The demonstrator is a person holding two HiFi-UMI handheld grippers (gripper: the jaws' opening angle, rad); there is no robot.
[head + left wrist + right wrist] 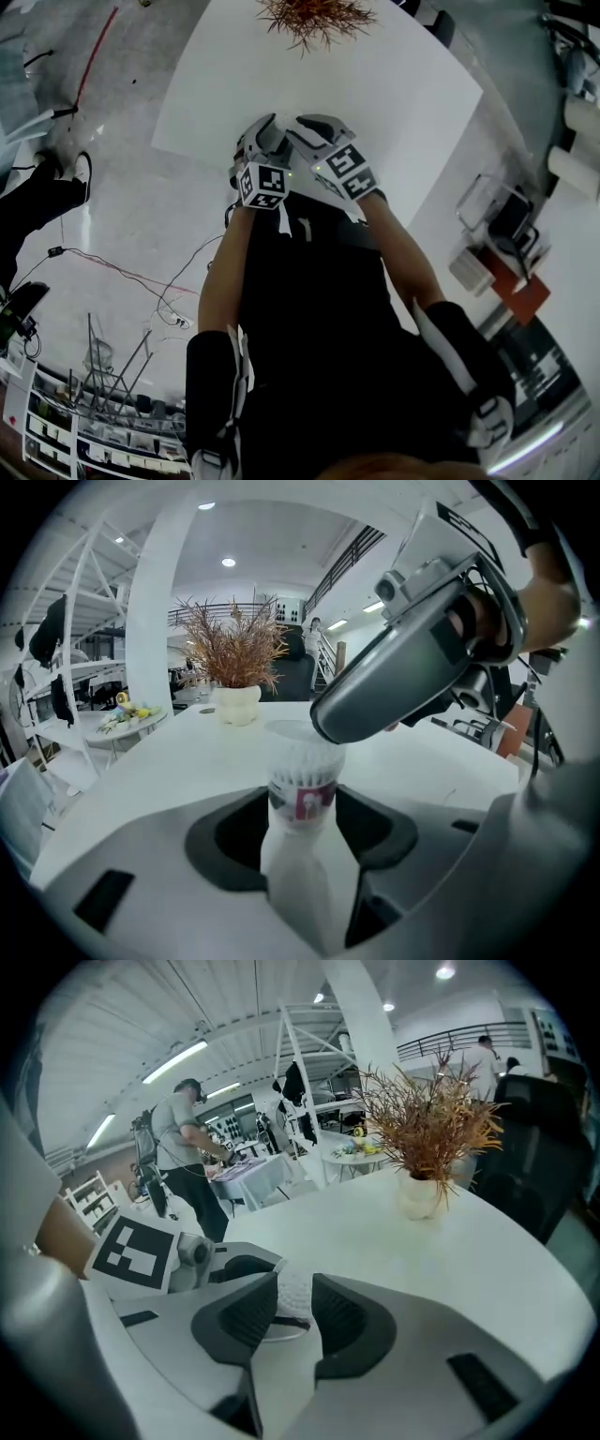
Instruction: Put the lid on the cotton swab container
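A clear cotton swab container (300,794) with a red-and-white label stands upright between the jaws of my left gripper (302,810), which is shut on its lower body. A clear lid (292,731) rests on its top. My right gripper (412,658) reaches over it from the right. In the right gripper view the pads of that gripper (295,1302) flank the container's capped top (293,1290) and seem to touch it on both sides. In the head view both grippers, left (262,141) and right (314,127), meet above the white table (394,84) and hide the container.
A white pot of dried brown twigs (427,1138) stands at the table's far side (314,19). A person (178,1147) works at another table in the background. Cables (122,267) cross the floor to the left, and a chair (497,216) stands to the right.
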